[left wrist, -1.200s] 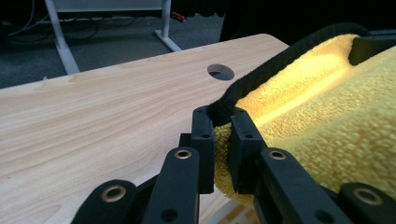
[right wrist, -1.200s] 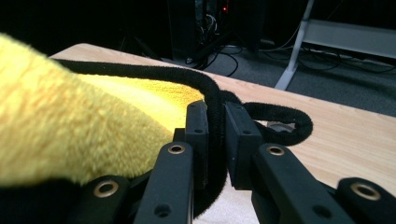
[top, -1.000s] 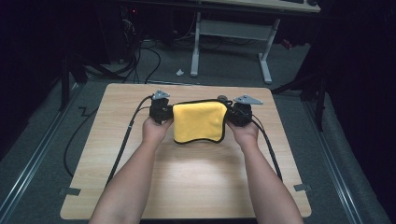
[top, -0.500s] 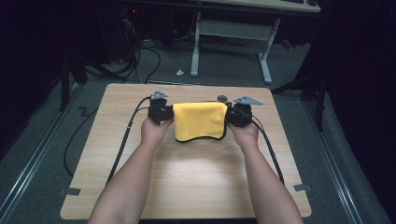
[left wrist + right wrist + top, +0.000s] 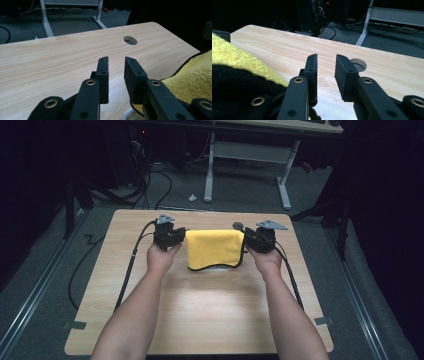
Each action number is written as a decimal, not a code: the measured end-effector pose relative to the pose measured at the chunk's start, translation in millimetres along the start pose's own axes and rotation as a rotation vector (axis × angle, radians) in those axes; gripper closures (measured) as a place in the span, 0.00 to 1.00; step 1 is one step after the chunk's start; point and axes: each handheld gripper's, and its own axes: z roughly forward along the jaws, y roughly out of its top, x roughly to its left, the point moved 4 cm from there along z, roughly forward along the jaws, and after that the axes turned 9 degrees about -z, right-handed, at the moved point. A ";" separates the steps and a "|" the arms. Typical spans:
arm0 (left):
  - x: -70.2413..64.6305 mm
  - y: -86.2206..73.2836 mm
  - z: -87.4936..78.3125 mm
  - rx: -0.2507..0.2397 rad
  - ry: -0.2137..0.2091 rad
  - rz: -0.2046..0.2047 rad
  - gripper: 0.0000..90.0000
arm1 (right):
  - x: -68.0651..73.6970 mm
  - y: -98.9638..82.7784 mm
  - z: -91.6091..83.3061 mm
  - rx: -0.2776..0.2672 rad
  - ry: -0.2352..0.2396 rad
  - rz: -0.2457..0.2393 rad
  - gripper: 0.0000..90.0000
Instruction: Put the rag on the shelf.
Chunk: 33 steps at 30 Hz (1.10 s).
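Wooden table [image 5: 210, 315], white desk frame [image 5: 250, 157].

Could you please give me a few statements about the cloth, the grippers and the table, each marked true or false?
1. The yellow cloth lies between the left gripper and the right gripper. True.
2. The left gripper's jaws are clamped on the cloth. False: they stand apart with only bare table between them.
3. The table has a round hole in its top. True.
4. The cloth is edged in red. False: its trim is black.
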 end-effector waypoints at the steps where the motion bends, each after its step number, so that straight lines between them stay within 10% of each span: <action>1: 0.2 0.6 -0.8 -0.002 0.000 0.001 0.83 | -0.4 0.2 -0.1 -0.002 0.001 -0.005 0.81; 33: 6.5 -12.3 -79.9 -0.094 0.083 0.045 0.80 | 7.6 7.9 -66.9 -0.072 -0.070 -0.089 0.73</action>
